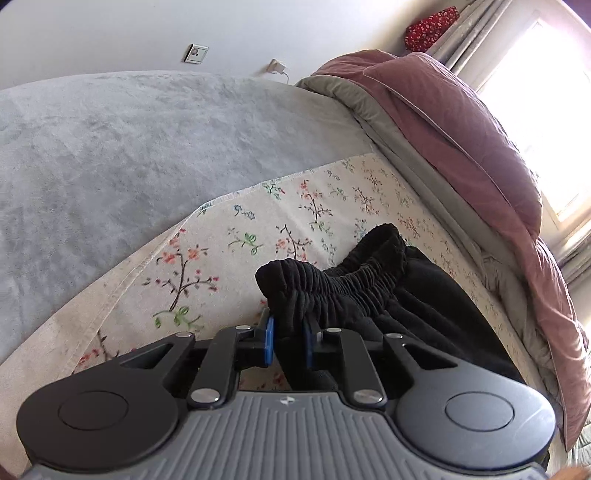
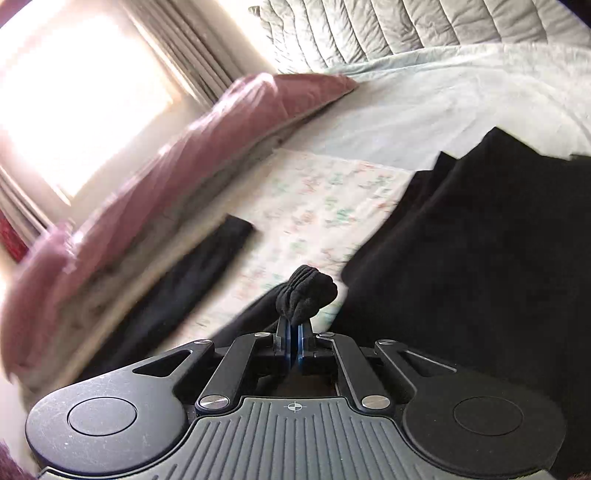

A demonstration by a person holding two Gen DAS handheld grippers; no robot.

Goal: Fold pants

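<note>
On the floral sheet [image 1: 229,236], each claw [image 1: 288,341] [image 2: 294,343] pinches the pants [image 1: 369,291] [image 2: 306,291].

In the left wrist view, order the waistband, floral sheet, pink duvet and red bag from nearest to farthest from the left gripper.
1. Waistband, clamped in the left gripper.
2. Floral sheet, beneath and ahead.
3. Pink duvet, right side.
4. Red bag, top right by the curtain.

black pants [image 1: 369,295], elastic waistband bunched, sprawled on floral sheet [image 1: 229,240].
</note>
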